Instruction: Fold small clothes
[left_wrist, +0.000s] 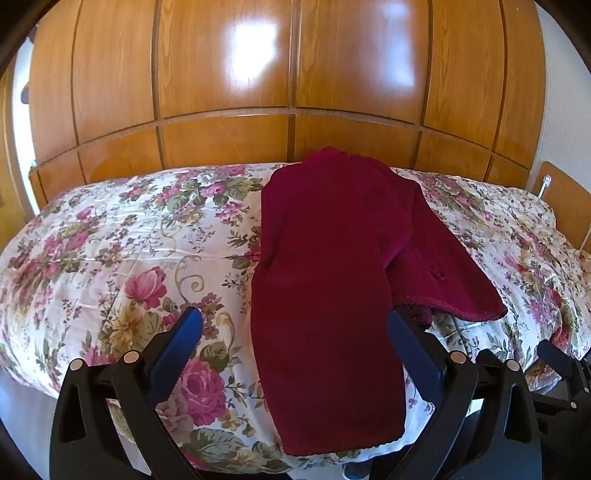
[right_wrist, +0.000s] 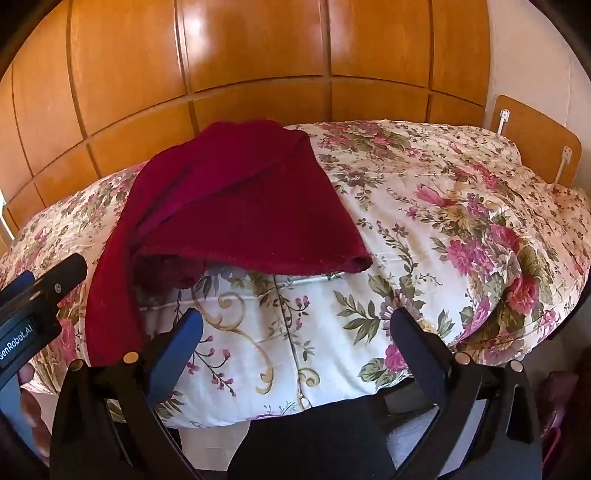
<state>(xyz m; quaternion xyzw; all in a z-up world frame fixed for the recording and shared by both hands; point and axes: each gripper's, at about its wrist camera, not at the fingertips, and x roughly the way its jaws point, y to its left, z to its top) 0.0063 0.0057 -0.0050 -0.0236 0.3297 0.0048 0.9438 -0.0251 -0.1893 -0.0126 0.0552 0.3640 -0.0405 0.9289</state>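
Dark red knitted garment (left_wrist: 325, 295) lies on the bed, on top of a floral quilt (left_wrist: 122, 254). In the left wrist view it runs lengthwise from the far side of the bed toward the near edge; its long panel reaches almost to the near edge of the quilt. A second flap (left_wrist: 443, 273) spreads out to the right, hem partly lifted off the quilt with shadow underneath. In the right wrist view the same garment (right_wrist: 236, 206) sits in the left half of the frame, the raised hem facing the camera.

Left gripper (left_wrist: 295, 325): jaws spread wide, nothing pinched. It hovers over the near part of the bed; the red panel shows between its two blue fingers (left_wrist: 181, 350), not touched as far as can be told.

Right gripper (right_wrist: 295, 325): jaws spread wide, empty, over bare quilt to the right of the garment's long panel, just in front of the lifted hem.

Behind the bed: glossy wooden panelled wall (left_wrist: 221, 74). A wooden board (right_wrist: 535, 140) stands at the right end of the bed.
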